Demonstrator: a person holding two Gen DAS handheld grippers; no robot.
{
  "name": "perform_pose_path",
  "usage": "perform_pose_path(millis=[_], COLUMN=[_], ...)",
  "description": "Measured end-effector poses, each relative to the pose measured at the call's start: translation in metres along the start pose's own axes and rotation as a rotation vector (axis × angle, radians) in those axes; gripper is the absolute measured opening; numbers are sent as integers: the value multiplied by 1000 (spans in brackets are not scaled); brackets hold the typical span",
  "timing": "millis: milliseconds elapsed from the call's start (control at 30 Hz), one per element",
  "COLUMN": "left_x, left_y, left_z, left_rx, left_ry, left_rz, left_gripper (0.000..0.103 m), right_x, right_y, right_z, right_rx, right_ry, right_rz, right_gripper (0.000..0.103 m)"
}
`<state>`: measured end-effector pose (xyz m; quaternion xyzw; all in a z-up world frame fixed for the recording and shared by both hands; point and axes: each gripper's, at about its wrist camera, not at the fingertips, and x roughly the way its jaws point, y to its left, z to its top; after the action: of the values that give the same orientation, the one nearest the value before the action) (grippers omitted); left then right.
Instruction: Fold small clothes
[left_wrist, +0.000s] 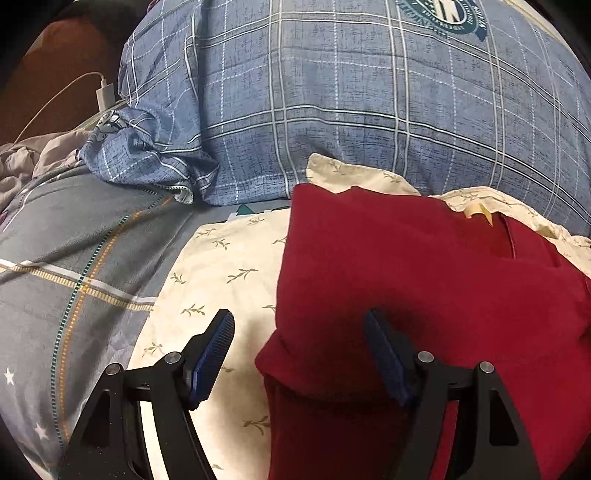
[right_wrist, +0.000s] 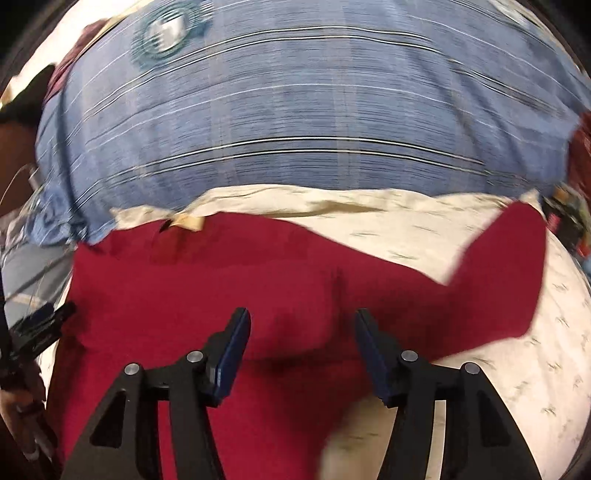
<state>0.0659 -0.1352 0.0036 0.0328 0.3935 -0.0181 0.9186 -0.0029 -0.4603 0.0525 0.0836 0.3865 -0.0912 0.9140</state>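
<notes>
- The left gripper (left_wrist: 300, 356) is open, its jaws wide apart over the left edge of the red garment (left_wrist: 424, 288).
- The right gripper (right_wrist: 302, 356) is open too, above the same garment, holding nothing.
- The garment lies on a cream sheet (left_wrist: 221, 266) with small leaf prints.
- Behind it stands a blue checked pillow (left_wrist: 351, 103).
- At the left lie a grey blanket (left_wrist: 74, 258) and a white charger (left_wrist: 105, 96).

one red garment (left_wrist: 424, 280), one pillow (left_wrist: 351, 103), one charger (left_wrist: 104, 96)

left tool (left_wrist: 299, 354): jaws apart | right tool (right_wrist: 303, 354): jaws apart
</notes>
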Motion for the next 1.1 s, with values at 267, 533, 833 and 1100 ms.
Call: perform_pose_path(millis=[267, 533, 833, 1100], left_x=[19, 47, 51, 34], left_y=[16, 61, 70, 99], left_z=[13, 17, 19, 25], left_rx=[-48, -224, -205, -268], left_ry=[25, 108, 135, 84], left_rz=[-3, -23, -13, 23], left_gripper=[72, 74, 72, 72], right_x=[34, 42, 89, 137], right_y=[50, 117, 248, 291], right_z=[-2, 3, 39, 35], right_rx=[-63, -171, -489, -608], right_ry=[39, 31, -11, 149], right_rz=[54, 214, 380, 440], right_gripper=[57, 61, 71, 4])
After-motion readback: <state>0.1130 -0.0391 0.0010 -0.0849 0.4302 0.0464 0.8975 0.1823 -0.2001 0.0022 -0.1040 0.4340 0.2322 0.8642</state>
